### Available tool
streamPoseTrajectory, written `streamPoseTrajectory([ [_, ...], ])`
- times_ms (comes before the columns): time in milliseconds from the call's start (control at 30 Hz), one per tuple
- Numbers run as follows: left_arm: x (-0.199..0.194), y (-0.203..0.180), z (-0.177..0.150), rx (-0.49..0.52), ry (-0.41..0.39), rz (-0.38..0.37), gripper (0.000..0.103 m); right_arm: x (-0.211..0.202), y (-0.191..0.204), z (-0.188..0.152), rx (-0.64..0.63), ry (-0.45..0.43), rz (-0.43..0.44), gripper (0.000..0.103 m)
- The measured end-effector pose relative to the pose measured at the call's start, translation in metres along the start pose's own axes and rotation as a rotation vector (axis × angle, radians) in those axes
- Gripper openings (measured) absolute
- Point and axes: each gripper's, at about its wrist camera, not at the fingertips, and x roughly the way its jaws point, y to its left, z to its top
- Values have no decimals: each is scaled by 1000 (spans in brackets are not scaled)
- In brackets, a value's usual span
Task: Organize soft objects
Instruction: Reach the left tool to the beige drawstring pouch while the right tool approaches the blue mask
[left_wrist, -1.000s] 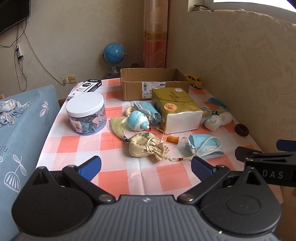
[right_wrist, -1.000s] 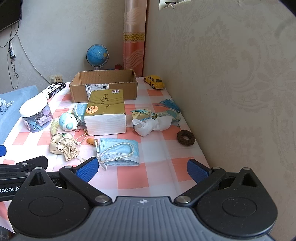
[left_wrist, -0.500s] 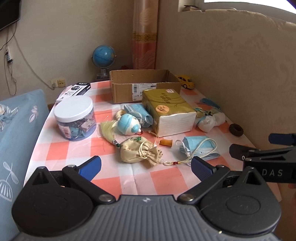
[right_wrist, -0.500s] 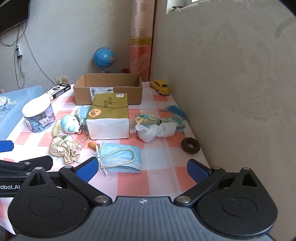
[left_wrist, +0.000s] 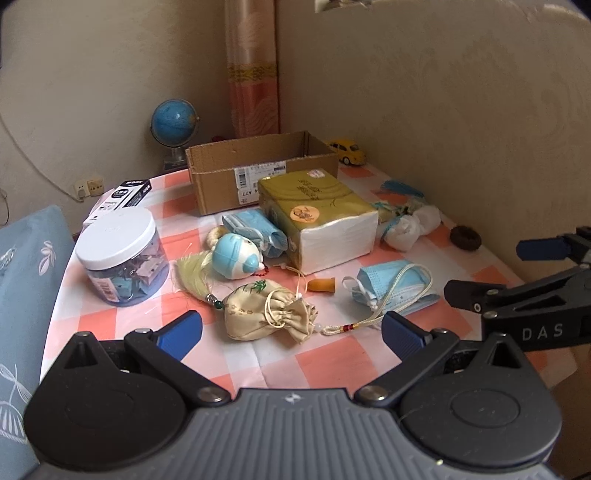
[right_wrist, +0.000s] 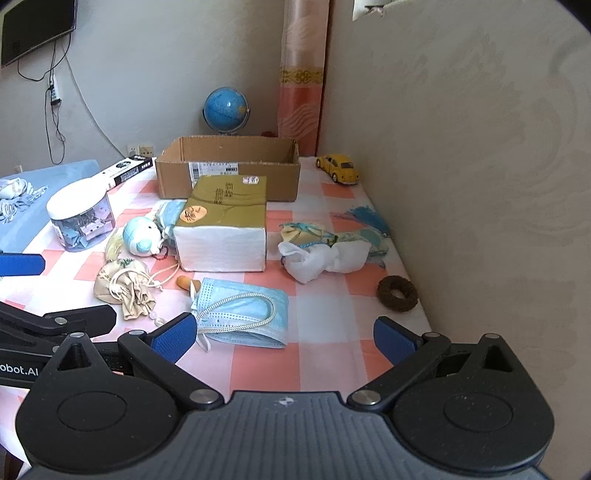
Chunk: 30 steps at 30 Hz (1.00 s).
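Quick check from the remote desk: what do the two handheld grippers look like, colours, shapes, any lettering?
Both match: the left gripper and right gripper each have a ribbed grey body, two round black pivot housings, black linkage arms with silver pins, and blue finger pads. White lettering on their sides reads "DAS" on the right one and "obot.AI" on the left. No cables or sleeves show.

You see a tabletop (right_wrist: 325, 360) cloth checked in orange-pink and white. On it lie a pale blue face mask (right_wrist: 242, 312), a beige drawstring pouch (left_wrist: 269, 314) printed with green leaves, and a gold-topped tissue pack (right_wrist: 221, 225) with white sides and an orange round sticker. The cardboard box (right_wrist: 227, 171) is plain brown, the toy car (right_wrist: 338, 168) yellow, the globe (right_wrist: 225, 109) blue, the ring (right_wrist: 397, 293) dark brown. Each tool (left_wrist: 290, 330) (right_wrist: 282, 336) is black with blue pads.
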Motion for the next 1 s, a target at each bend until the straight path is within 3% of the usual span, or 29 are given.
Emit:
streamPoseTrajectory([
  [233,20,6,1,9,15,-44,103,16,-5,-3,9,23,28,103],
  [533,56,21,8,-18,44,-24,102,33,-14,-7,29,52,51,103],
  [800,76,31,5,-52,68,-62,99,42,-14,-4,32,63,60,103],
  [867,80,32,4,-50,64,-76,96,43,-13,-4,29,65,60,103],
  [933,85,33,4,-46,70,-86,85,42,-11,-4,24,68,57,103],
  [1000,85,34,4,-48,64,-90,84,41,-10,-4,17,65,54,103],
])
